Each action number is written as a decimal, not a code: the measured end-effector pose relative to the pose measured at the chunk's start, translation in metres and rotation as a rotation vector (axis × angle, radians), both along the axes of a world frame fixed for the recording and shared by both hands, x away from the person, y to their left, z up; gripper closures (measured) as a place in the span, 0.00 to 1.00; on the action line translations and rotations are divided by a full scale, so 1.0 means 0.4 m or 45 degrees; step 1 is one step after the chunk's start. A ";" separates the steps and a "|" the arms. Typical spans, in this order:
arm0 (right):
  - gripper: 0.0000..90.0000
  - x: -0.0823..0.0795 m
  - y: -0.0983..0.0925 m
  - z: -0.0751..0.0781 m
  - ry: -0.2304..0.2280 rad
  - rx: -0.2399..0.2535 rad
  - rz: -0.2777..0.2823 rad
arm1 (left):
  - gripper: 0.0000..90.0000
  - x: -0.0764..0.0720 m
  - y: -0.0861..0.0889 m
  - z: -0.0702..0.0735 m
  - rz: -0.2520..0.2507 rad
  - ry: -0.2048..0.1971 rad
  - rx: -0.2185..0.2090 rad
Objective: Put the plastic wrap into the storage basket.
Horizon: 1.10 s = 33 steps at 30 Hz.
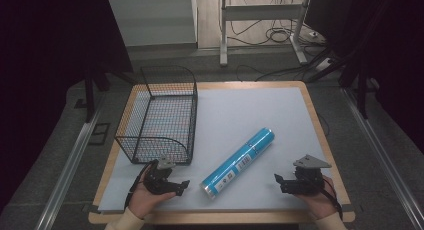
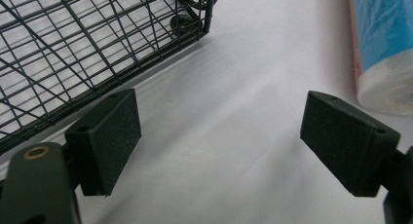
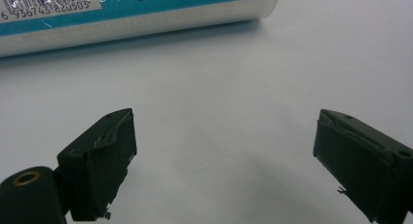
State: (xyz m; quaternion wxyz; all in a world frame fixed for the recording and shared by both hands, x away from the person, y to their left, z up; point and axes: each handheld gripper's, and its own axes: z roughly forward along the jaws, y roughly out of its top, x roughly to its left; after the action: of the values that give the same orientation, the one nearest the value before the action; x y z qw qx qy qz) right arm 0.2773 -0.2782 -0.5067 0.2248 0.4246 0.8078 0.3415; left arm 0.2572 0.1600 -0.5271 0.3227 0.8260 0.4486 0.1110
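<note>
A blue cylindrical roll (image 1: 239,162) with a white barcode label lies diagonally on the grey mat, its near end toward the front. My left gripper (image 1: 183,186) rests on the mat just left of the roll's near end, jaws wide open and empty. In the left gripper view the roll's end (image 2: 384,53) shows at the upper right, with the gripper (image 2: 234,143) open over bare mat. My right gripper (image 1: 278,182) sits to the right of the roll, open and empty. In the right gripper view the roll (image 3: 131,14) lies across the top, beyond the open gripper (image 3: 224,160).
A black wire basket (image 1: 160,115) stands on the left part of the mat, its corner (image 2: 97,44) close to my left gripper. The wooden table edge (image 1: 320,135) runs around the mat. Desk legs and cables lie on the floor behind.
</note>
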 end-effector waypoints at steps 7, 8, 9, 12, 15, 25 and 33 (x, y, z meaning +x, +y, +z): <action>0.10 -0.007 0.000 0.007 -0.022 0.005 -0.008 | 0.16 -0.006 -0.001 0.005 -0.001 -0.005 -0.003; 0.10 -0.007 0.000 0.007 -0.022 0.005 -0.008 | 0.17 -0.006 -0.001 0.005 -0.001 -0.005 -0.003; 0.11 -0.008 0.000 0.008 -0.024 0.007 -0.004 | 0.17 -0.008 0.000 0.008 -0.002 -0.008 -0.003; 0.11 -0.007 0.000 0.007 -0.020 0.004 0.000 | 0.17 -0.007 0.001 0.011 0.001 -0.012 -0.005; 0.12 -0.006 -0.002 0.007 -0.021 0.003 -0.004 | 0.17 -0.006 0.001 0.011 0.001 -0.012 -0.002; 0.12 -0.009 0.001 0.009 -0.034 -0.001 0.006 | 0.19 -0.013 -0.001 0.027 -0.007 -0.003 -0.012; 0.14 -0.011 0.005 0.012 -0.022 0.016 0.018 | 0.20 -0.019 -0.003 0.053 0.008 -0.010 -0.017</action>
State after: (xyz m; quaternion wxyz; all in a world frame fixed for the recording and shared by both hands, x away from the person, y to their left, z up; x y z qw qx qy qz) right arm 0.2727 -0.2762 -0.5017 0.2267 0.4175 0.8066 0.3517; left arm 0.2498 0.1586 -0.5058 0.3296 0.8220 0.4506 0.1121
